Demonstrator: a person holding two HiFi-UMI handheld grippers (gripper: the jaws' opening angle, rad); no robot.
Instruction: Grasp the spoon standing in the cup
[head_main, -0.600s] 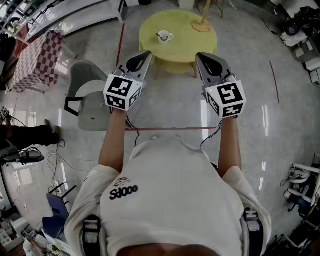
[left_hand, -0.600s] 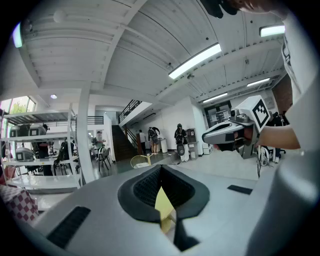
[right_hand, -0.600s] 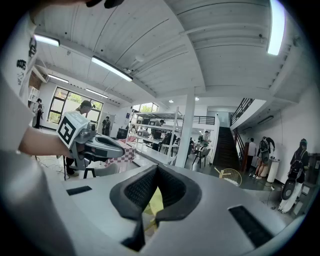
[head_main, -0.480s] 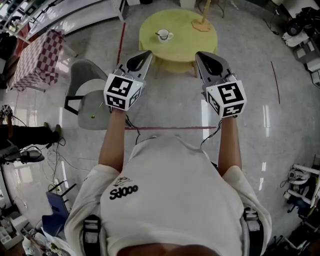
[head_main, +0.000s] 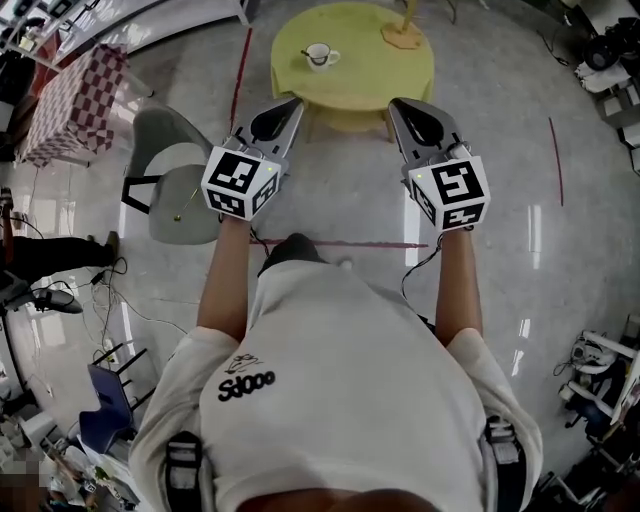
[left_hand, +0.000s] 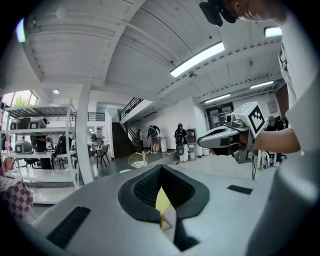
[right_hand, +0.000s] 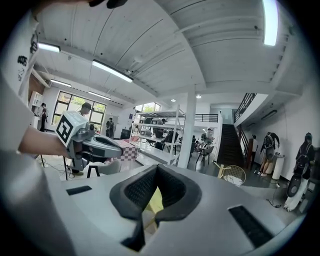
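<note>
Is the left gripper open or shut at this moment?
Shut. In the left gripper view, the left gripper has its two jaws meeting at the front, and nothing is held between them.

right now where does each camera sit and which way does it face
head view: on the person's head, facing steeply down: shirt, arms, left gripper, right gripper, yellow table.
left gripper view: on the left gripper, facing along its shut jaws into a hall.
right gripper view: likewise on the right gripper, jaws shut.
shared: each gripper view shows the other gripper.
</note>
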